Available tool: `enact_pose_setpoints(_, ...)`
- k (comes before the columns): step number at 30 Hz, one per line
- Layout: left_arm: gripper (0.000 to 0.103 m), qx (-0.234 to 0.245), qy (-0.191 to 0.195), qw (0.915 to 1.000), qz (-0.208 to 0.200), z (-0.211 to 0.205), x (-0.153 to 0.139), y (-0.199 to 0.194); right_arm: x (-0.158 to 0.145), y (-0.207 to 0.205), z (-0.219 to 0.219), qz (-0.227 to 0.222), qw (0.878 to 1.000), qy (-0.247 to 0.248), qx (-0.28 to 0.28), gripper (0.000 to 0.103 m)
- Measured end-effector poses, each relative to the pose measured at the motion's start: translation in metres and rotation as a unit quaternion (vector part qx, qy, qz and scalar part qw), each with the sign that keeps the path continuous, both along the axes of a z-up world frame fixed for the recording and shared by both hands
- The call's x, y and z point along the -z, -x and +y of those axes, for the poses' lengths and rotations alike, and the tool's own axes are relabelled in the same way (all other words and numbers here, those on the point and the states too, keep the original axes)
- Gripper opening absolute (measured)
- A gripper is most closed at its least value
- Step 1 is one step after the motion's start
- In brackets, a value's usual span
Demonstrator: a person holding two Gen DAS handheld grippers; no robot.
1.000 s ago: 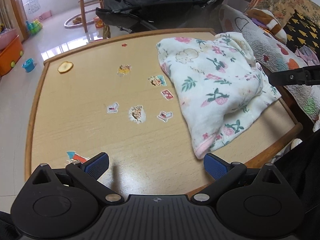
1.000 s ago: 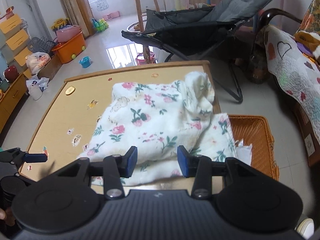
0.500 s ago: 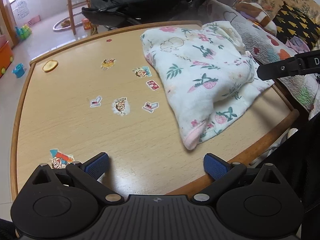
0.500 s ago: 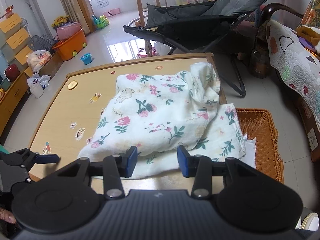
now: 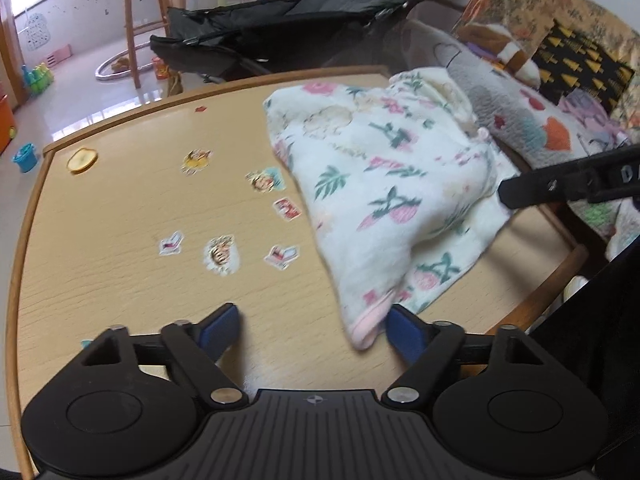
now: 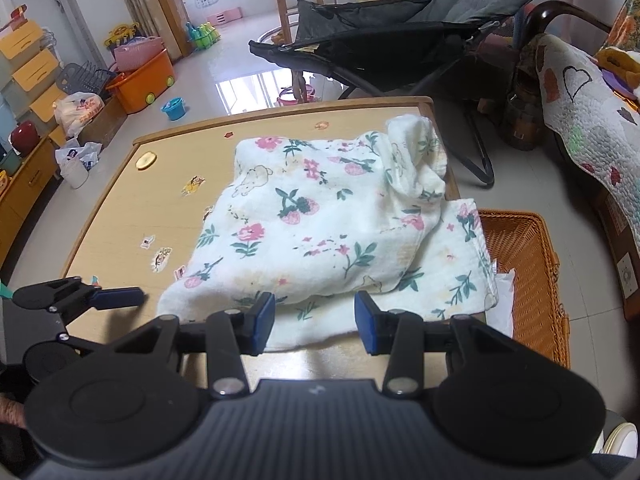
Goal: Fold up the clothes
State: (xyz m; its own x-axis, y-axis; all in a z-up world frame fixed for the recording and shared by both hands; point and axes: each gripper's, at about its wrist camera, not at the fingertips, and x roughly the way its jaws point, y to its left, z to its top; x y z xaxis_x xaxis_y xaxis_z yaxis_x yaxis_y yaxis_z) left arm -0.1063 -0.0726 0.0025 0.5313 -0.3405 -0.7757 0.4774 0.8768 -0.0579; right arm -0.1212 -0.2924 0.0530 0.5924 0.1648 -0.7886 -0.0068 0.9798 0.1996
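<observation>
A white floral garment [image 5: 384, 184] lies crumpled on the right half of the wooden table [image 5: 120, 280]; it also shows in the right wrist view [image 6: 320, 224]. My left gripper [image 5: 312, 330] is open, low over the table's near edge, and the garment's pink-trimmed corner [image 5: 370, 320] lies between its jaws next to the right finger. My right gripper [image 6: 314, 322] is open at the garment's near edge, empty. It shows in the left wrist view [image 5: 568, 184] as a black arm at the right.
Several stickers [image 5: 220, 252] and a round yellow piece [image 5: 82, 160] lie on the table's left half. A wicker basket [image 6: 528, 280] stands beside the table's right side. A black reclining chair [image 6: 400, 32] stands behind the table, and a quilted sofa [image 5: 540, 112] is at the right.
My left gripper has moved forward and right toward the garment's pink corner, and its jaws have narrowed. My right gripper has come slightly closer to the garment's near edge.
</observation>
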Motion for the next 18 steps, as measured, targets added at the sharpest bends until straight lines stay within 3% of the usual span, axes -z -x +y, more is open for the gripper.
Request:
enact_pose_setpoints(7, 0.027, 0.024, 0.019, 0.9995, -0.005, -0.003, -0.001, 0.004, 0.000, 0.001, -0.001, 0.002, 1.000, 0.000, 0.004, 0.043)
enact_pose_setpoints(12, 0.013, 0.023, 0.034, 0.9991, -0.013, -0.001, -0.006, 0.005, -0.002, 0.002, 0.000, 0.001, 1.000, 0.001, -0.002, 0.043)
enact_pose_setpoints(18, 0.009, 0.020, 0.058, 0.9977, -0.029, 0.006, -0.019, 0.008, -0.006, 0.004, 0.003, 0.001, 1.000, 0.007, -0.017, 0.043)
